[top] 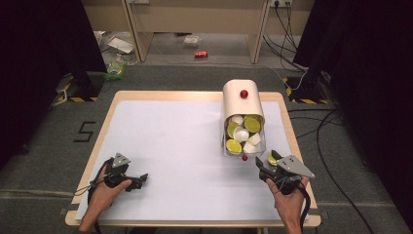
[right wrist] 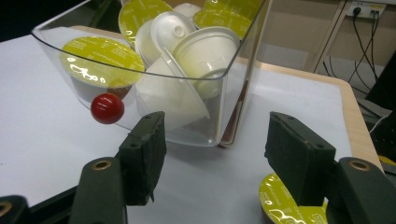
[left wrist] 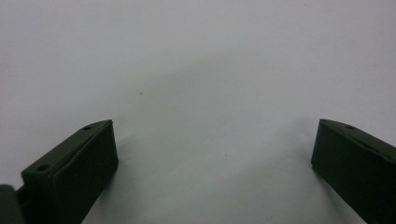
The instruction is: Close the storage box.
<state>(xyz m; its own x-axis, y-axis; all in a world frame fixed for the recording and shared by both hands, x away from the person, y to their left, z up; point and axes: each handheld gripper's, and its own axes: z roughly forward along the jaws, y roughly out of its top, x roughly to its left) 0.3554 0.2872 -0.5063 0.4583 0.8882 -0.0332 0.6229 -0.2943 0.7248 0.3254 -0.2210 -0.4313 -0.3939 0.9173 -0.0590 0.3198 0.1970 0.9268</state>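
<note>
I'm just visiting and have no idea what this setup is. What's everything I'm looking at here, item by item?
Table: one, white top with wooden edge, centre.
Dispenser box: one, cream with a red knob on top, far right of the table.
Clear drawer: one, pulled out of the box toward the person, red knob on its front.
Coffee capsules in the drawer: several, white with lime-green foil lids, piled loosely.
Loose capsule: one, lime-green lid, on the table by the right gripper.
Drink can: one, red, on the floor beyond the table.
Left gripper: black, open over bare table.
Right gripper: black, open before the drawer.
</note>
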